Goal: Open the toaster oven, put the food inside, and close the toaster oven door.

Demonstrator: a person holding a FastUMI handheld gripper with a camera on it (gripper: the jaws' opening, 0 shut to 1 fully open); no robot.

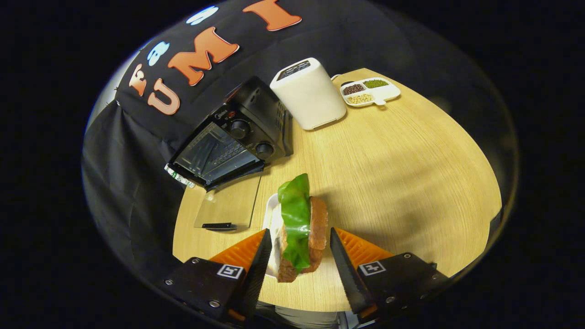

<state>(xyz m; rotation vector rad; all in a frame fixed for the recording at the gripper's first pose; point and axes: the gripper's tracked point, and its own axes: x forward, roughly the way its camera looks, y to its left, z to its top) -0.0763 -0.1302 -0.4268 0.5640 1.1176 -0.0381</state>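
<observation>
- My gripper (299,256) is spread wide, and the sandwich (301,228) sits between the fingers (260,260) on its white plate (273,214); I see a gap on each side, so nothing is gripped yet.
- The sandwich stands on edge, bread slices facing the two fingers and the green leaf between them, which I take as deliberate: closing would press on the flat bread faces rather than the crumbly rim.
- The oven (237,137) lies ahead and to the left, against the booth wall, with its glass door (226,205) folded flat onto the table (388,173); opening looks done, loading is what remains.
- That lowered door reaches toward the plate, its handle edge just beside the plate's rim, so I would lift clear of the glass before carrying the food in.
- To the oven's right stands a white box (308,93), near its side panel, and beyond that a tray (371,91) of beans; both are off my likely path.
- The right half of the table is bare wood, good room to swing out if I need to realign.
</observation>
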